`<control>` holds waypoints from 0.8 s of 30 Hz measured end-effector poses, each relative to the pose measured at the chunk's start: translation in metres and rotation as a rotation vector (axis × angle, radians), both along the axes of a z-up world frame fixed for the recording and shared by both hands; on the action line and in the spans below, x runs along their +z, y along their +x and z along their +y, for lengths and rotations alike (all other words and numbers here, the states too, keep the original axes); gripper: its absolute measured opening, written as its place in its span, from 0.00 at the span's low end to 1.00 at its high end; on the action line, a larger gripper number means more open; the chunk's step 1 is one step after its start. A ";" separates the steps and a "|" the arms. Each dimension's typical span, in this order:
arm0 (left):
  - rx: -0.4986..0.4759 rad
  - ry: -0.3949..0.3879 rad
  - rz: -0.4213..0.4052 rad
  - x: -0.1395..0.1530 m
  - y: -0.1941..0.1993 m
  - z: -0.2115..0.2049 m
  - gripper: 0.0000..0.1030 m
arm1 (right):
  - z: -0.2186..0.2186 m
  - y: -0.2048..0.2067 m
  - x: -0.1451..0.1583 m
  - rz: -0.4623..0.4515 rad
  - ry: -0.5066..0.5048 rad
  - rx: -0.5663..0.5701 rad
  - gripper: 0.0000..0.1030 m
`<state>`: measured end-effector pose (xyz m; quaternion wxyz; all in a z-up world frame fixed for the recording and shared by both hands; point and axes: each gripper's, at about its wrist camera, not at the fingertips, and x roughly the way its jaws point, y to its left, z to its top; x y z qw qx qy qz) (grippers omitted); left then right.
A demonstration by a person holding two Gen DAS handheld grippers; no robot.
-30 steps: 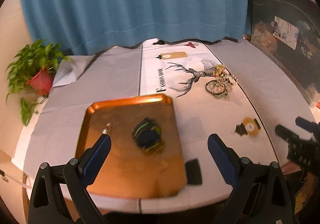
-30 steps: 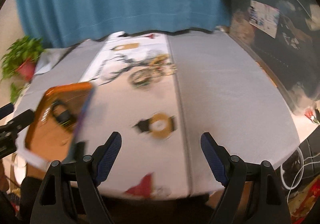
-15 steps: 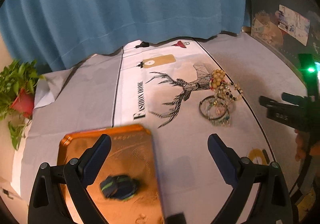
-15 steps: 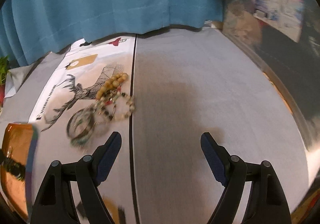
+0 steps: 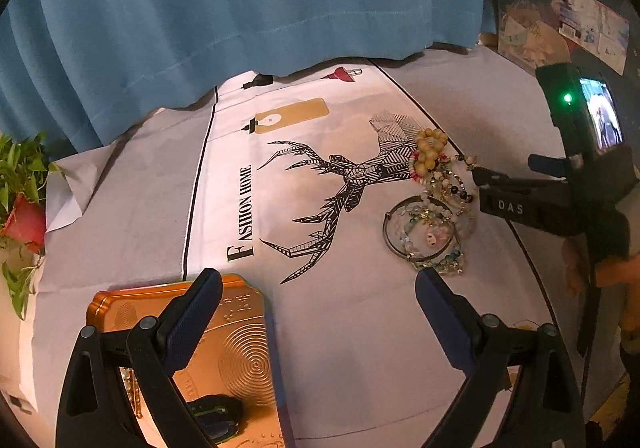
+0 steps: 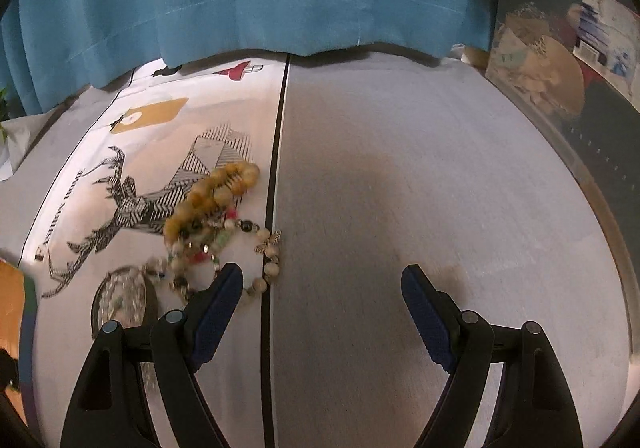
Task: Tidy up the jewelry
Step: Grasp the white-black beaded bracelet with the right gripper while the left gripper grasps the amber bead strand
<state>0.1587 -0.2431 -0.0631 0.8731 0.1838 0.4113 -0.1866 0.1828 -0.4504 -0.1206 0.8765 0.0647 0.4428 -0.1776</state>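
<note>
A heap of bead bracelets (image 5: 434, 192) and a thin metal bangle (image 5: 420, 234) lie on the printed tablecloth, right of the deer print. An orange metal tray (image 5: 236, 348) sits at the near left with a dark green-edged band (image 5: 216, 418) in it. My left gripper (image 5: 318, 292) hangs open over the cloth between tray and heap, nothing between its fingers. The right gripper (image 5: 504, 178) enters from the right, level with the heap. In the right wrist view the bracelets (image 6: 212, 224) lie just ahead of the left fingertip (image 6: 224, 288); my right gripper (image 6: 322, 280) is open and empty.
A blue curtain (image 5: 240, 8) hangs behind the table. A potted plant (image 5: 20, 208) stands at the far left edge. Dark furniture with papers (image 6: 560, 72) lines the right side. A person's hand (image 5: 608, 272) holds the right gripper's handle. Bare grey cloth (image 6: 420, 188) stretches right of the bracelets.
Both grippers have moved forward over the table and lower. The tray slid to the near left of the left wrist view; the bracelet heap now lies close in front of the right gripper's left finger.
</note>
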 end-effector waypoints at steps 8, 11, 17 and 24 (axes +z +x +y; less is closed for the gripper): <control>0.005 0.008 0.001 -0.003 0.005 0.000 0.93 | -0.001 0.004 -0.002 0.018 0.014 0.011 0.79; 0.001 0.016 0.001 -0.004 0.005 -0.001 0.93 | -0.005 0.004 -0.007 0.043 -0.035 -0.019 0.81; -0.004 0.007 0.018 -0.005 0.012 -0.002 0.93 | -0.032 -0.031 -0.008 0.043 0.027 -0.101 0.82; -0.016 -0.043 0.021 0.005 0.046 -0.022 0.93 | -0.060 -0.077 -0.007 0.032 0.028 -0.134 0.84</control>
